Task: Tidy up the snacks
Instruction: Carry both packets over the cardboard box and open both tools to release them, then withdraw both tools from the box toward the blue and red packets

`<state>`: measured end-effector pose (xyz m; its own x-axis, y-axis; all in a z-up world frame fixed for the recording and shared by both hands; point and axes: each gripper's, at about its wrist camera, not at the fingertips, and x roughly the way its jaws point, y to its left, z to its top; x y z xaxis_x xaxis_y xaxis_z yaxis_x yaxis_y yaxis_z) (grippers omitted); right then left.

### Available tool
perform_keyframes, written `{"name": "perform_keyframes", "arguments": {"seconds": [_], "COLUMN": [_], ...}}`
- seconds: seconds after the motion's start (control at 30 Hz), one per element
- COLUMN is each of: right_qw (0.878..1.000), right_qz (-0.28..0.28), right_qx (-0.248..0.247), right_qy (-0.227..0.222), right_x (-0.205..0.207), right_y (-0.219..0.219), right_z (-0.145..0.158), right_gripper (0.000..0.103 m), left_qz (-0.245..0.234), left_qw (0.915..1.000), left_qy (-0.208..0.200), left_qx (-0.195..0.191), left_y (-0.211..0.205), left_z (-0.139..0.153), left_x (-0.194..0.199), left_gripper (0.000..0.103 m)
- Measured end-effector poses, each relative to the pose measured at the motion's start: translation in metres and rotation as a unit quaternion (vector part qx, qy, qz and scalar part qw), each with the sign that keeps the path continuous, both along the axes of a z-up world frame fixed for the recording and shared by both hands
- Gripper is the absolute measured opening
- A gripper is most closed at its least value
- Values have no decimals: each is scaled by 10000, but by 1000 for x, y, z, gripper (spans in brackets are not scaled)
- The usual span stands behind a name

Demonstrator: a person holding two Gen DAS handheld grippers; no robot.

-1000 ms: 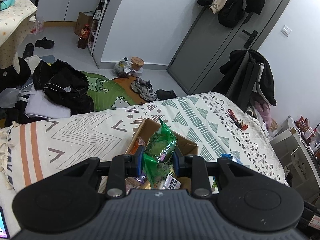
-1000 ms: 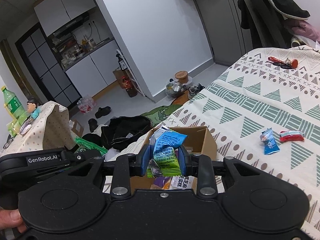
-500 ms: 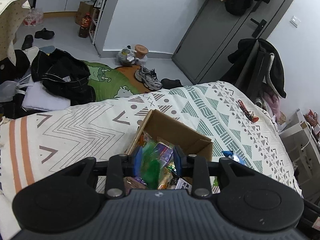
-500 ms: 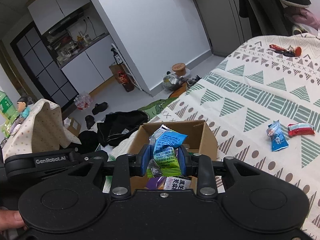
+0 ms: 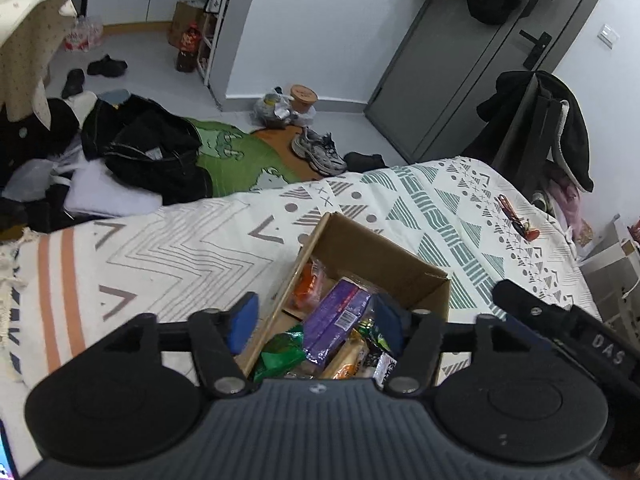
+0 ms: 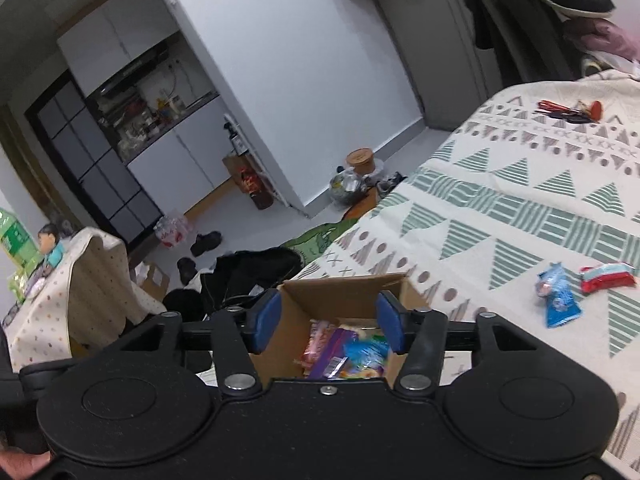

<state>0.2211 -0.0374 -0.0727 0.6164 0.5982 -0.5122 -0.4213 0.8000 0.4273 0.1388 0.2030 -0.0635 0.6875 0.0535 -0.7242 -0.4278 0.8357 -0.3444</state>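
Two grippers hang over one box [image 5: 380,264] on the bed [image 5: 168,248], and we hold nothing in either. Our left gripper [image 5: 316,320] is spread wide, its blue pads [image 5: 242,320] straddling the box's left wall: one pad outside over the blanket, the other above the snacks. Just below it lie a purple pack [image 5: 336,320], a green bag [image 5: 280,354] and an orange pack [image 5: 306,286], all loose in the box. Our right gripper [image 6: 328,326] is also wide open, pads clear of the wrappers beneath; a blue bag [image 6: 368,350] lies under it inside the box [image 6: 344,292]. Well to its right, a blue snack [image 6: 558,294] and a red snack [image 6: 608,277] lie side by side on the blanket, with open bedspread between them and the box. Farther ahead on the right, a red tool [image 6: 568,110] lies near the bed's far edge. Ahead left, the bed ends just past the box, dropping to dark clothes [image 5: 148,152] on the floor. The right gripper's black body crowds the left view's right side.
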Motion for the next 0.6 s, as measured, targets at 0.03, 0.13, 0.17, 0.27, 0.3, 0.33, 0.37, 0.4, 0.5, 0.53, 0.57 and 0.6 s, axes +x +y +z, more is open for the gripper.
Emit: {"name": "perform_keyframes", "arguments": {"seconds": [0.03,0.13,0.17,0.27,0.3,0.33,0.37,0.4,0.5,0.53,0.57,0.6], "right_qw": [10000,9999,9998,9998,9998,9998,9998,9998,9998,9998,9998,9997], "right_qz": [-50,-144,-162,-155,-149,-153,-161,-167,-169,-174,-183,-189], "right_qx": [-3,-33,-38,-71,-79,-82,-79,-78,-119,-128,-128,-126], "right_qy": [2,-57,-75,-60,-47,-38,-33,-30,-6,6,11,3], "right_x": [0,-2,-3,-6,-6,-7,-8,-8,-9,-9,-10,-10], "right_y": [-4,-16,-19,-30,-33,-37,-40,-43,-53,-57,-60,-64], "right_z": [1,5,6,9,9,10,11,12,14,14,15,16], "right_gripper": [56,65,68,70,71,71,73,74,76,77,78,79], "left_qz": [17,37,37,42,43,41,31,17,-4,-10,-30,-50], "left_qw": [10000,9999,9999,9997,9997,9996,9996,9995,9994,9993,9992,9990], "left_qy": [-5,-55,-63,-79,-88,-95,-96,-93,-85,-99,-129,-141], "left_qx": [29,114,148,217,229,246,270,299,349,366,390,420], "left_y": [-2,-8,-10,-18,-21,-24,-28,-32,-41,-44,-48,-51], "left_z": [1,8,10,15,17,19,21,23,29,32,34,36], "left_x": [-1,-2,-2,-3,-4,-4,-5,-5,-6,-7,-8,-8], "left_gripper": [72,77,78,81,82,83,83,83,83,83,83,83]}}
